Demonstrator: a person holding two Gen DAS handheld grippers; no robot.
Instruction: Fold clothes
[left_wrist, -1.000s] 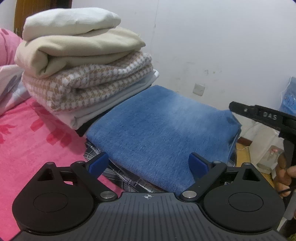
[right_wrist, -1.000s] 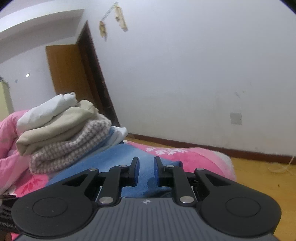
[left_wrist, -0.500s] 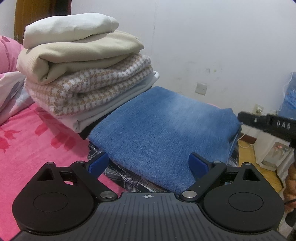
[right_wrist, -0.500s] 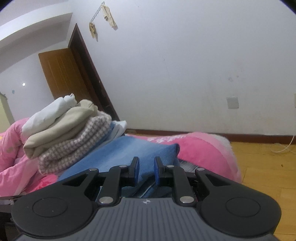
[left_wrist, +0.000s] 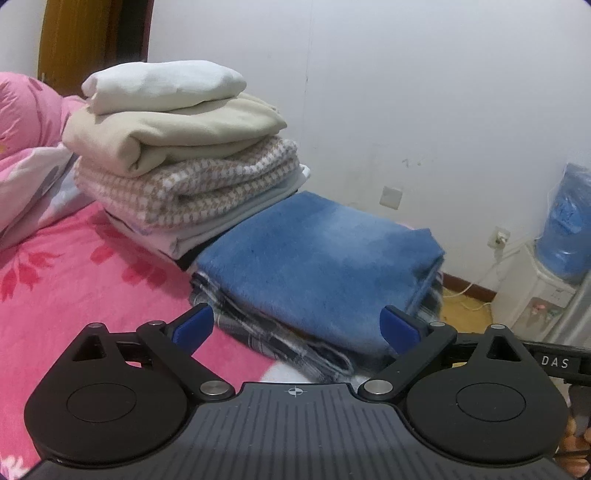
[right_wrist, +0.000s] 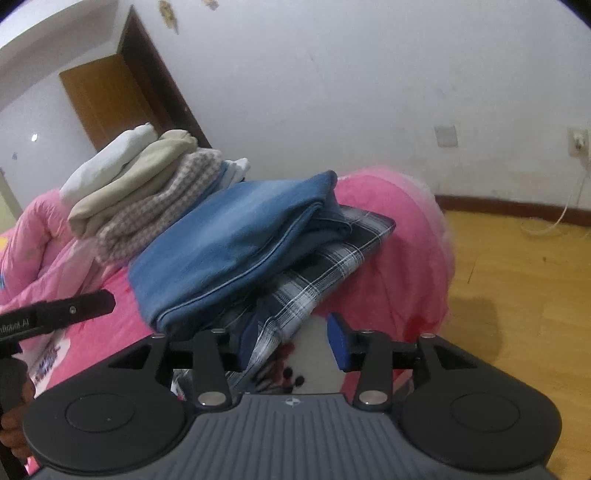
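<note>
- The left gripper (left_wrist: 295, 326) hung with its blue-padded fingers (left_wrist: 194, 326) spread wide and empty, just short of the near edge of the folded clothes on the bed (left_wrist: 74, 288).
- The right gripper (right_wrist: 291, 341) was also parted, holding nothing, its fingers set either side of a hanging corner of the plaid garment (right_wrist: 317, 280); whether they touched the cloth could not be made out.
- The folded blue jeans (left_wrist: 317, 258) lay on top of the plaid garment, near the bed's foot edge and close to its corner.
- Just beside them, further up the bed, stood a stack of folded clothes (left_wrist: 184, 155): white on top, beige beneath, then a houndstooth knit over pale layers.
- A water dispenser (left_wrist: 554, 266) stood by the white wall beyond the bed.
</note>
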